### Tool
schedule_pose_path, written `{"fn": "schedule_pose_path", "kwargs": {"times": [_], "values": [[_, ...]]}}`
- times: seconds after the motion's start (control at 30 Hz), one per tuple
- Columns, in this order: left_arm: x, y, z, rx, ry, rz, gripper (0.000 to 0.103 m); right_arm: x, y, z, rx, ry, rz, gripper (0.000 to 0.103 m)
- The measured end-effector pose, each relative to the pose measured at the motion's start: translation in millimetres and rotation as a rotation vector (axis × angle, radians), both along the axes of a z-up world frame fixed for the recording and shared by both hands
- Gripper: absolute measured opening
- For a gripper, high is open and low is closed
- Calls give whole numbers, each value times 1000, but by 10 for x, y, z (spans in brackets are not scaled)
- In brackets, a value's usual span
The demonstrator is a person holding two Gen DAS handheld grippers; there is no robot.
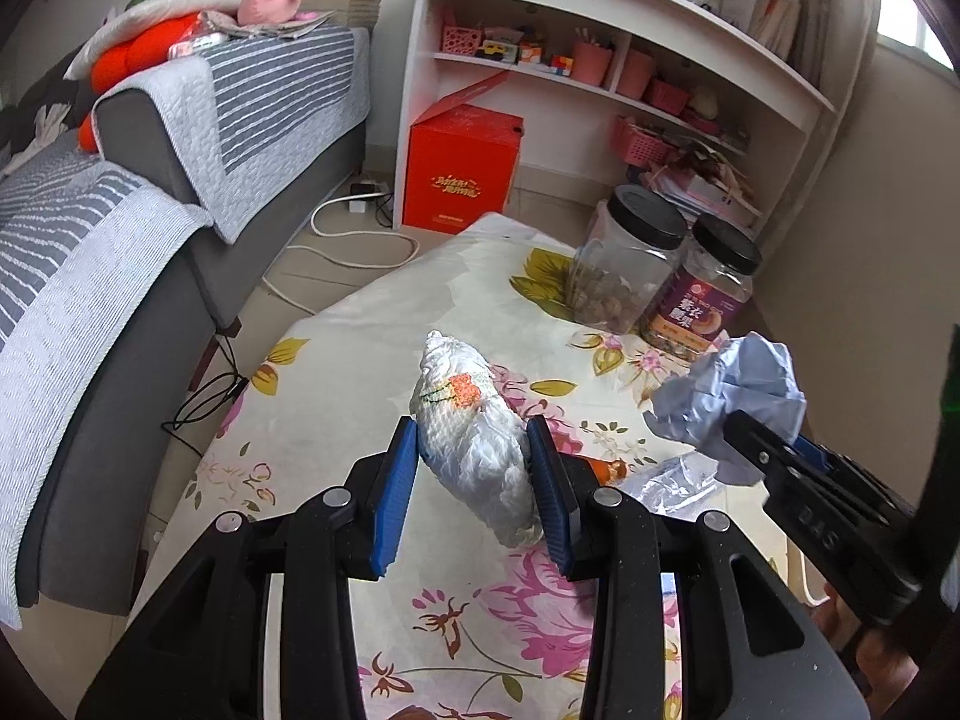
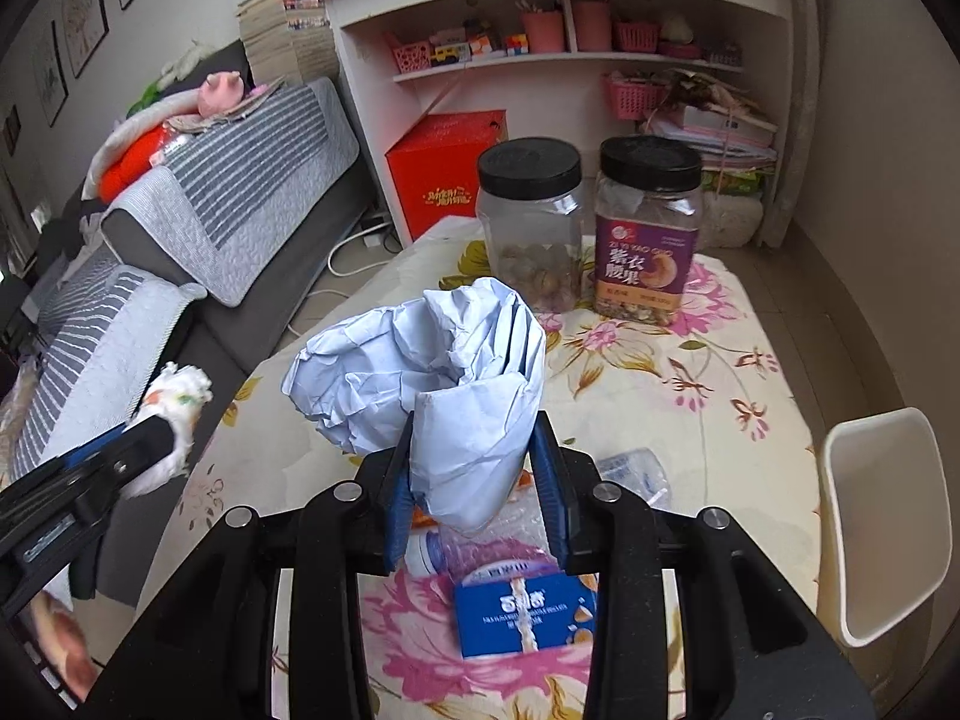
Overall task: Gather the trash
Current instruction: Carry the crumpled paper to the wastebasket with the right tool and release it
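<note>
My left gripper (image 1: 474, 450) is shut on a crumpled white tissue wad (image 1: 474, 420) with an orange print, held above the floral table (image 1: 420, 312). My right gripper (image 2: 474, 456) is shut on a crumpled light blue paper (image 2: 420, 372), also held above the table. The blue paper (image 1: 732, 396) and right gripper (image 1: 780, 456) also show at the right of the left wrist view. The tissue (image 2: 174, 414) and the left gripper (image 2: 138, 438) show at the left of the right wrist view. A clear plastic bottle (image 2: 510, 534) and a blue carton (image 2: 528, 612) lie on the table under the right gripper.
Two black-lidded jars, one clear (image 2: 534, 228) and one with a purple label (image 2: 648, 234), stand at the table's far end. A white bin (image 2: 882, 528) stands right of the table. A grey sofa (image 2: 240, 192) is left, a red box (image 2: 444, 168) and white shelves (image 2: 570, 60) behind.
</note>
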State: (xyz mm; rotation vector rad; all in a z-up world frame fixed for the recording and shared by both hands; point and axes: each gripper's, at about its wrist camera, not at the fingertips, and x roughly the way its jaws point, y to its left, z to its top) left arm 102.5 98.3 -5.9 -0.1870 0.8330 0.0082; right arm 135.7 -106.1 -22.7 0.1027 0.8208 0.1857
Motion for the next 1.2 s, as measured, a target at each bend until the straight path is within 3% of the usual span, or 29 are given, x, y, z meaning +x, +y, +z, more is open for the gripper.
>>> {"fn": "schedule_pose_path", "kwargs": {"times": [0.4,1.2], "values": [[-60,-331,8,36,-50,-27,37,-285,-163,41,-89,-129,-34,33],[22,-1194,-16,46,-79,-131,38,-469,-898,115,-106,-152,-177,34]]}}
